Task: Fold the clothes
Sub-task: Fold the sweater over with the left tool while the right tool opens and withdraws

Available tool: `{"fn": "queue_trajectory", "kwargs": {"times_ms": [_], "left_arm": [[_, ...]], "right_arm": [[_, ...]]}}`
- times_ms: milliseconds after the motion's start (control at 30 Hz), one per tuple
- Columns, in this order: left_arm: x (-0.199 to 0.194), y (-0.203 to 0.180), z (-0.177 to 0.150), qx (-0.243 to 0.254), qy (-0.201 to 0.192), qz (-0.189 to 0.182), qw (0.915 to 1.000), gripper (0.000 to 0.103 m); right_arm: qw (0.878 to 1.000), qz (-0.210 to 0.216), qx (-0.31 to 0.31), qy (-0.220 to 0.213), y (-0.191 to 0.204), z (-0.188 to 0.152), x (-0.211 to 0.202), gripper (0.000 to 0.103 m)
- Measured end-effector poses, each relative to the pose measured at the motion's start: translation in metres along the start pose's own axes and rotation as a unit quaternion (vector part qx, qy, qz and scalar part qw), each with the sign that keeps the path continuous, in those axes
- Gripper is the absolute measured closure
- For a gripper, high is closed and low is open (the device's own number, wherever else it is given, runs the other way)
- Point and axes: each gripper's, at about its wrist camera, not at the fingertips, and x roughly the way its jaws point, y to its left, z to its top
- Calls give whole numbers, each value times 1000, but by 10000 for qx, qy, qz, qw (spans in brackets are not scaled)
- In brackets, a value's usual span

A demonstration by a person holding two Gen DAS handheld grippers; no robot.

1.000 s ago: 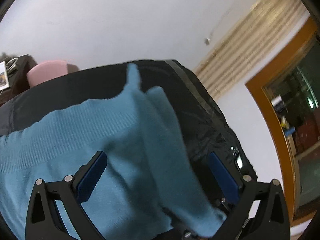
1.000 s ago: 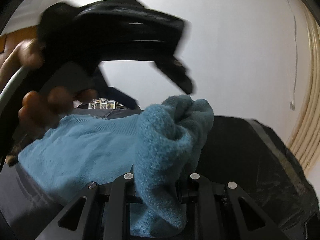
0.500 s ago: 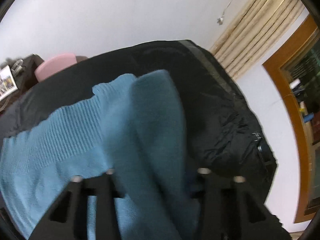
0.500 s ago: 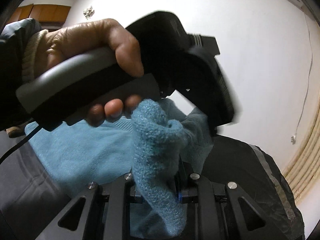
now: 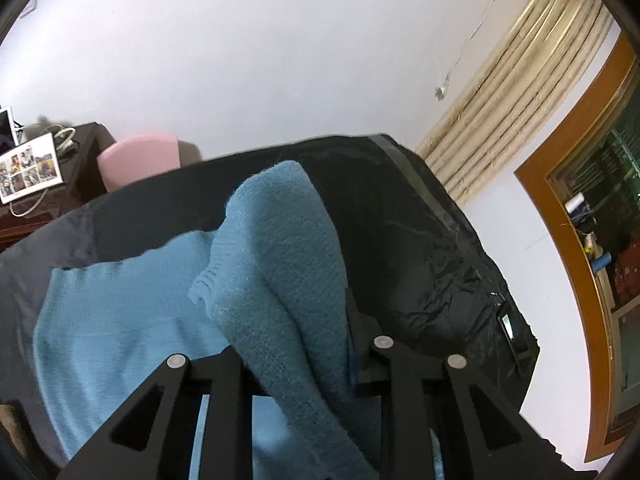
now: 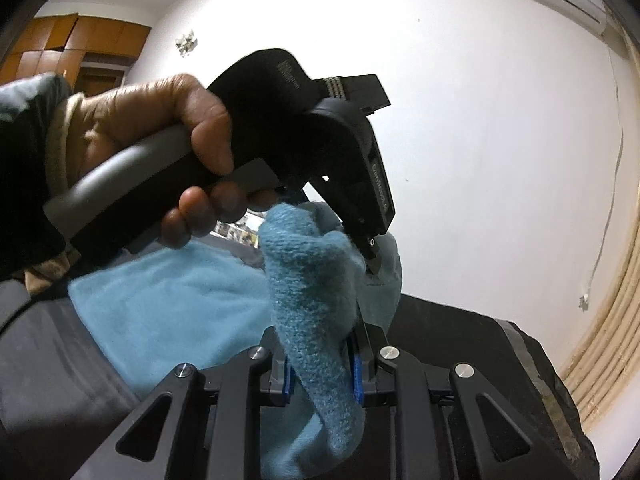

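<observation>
The left claw (image 5: 296, 344) is clamped on a raised fold of the blue sweater (image 5: 132, 320). The right claw (image 6: 320, 368) is likewise clamped on a bunched fold. In the right wrist view, the person's hand (image 6: 160, 152) grips the left tool's grey handle, tilted nose-down just above the right claw. One second ago the left claw stood apart around the fabric; it has since closed. Count: one sweater, lying partly on the black surface (image 5: 420, 248); two claws; one pink object (image 5: 140, 156) behind.
</observation>
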Motion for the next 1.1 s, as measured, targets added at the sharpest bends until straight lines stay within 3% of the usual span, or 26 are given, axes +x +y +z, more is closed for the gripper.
{"fn": "queue_trajectory", "kwargs": {"times_ms": [367,667,800,867,933,1100], "left_arm": [[-53,81,-34,-190,-356,100,9991,79],[-58,171,-79,-397,-476,281,9977,78],[-47,205,-100,-674,-376,293,9966,75],[-42,216,-109,-771,-375,278,9959,69],[-40,223,-115,-813,-431,299,9953,61],[-38,225,-121,-775,-521,392,9949,58]], "right_arm": [[9987,330,-396,39,81,36,14,81],[9921,678,-966,429,163,43,45,81],[9870,846,-1165,718,191,38,61,81],[9849,906,-1228,814,196,34,64,81],[9827,965,-1291,910,201,31,67,80],[9765,1112,-1447,1150,214,23,75,74]]}}
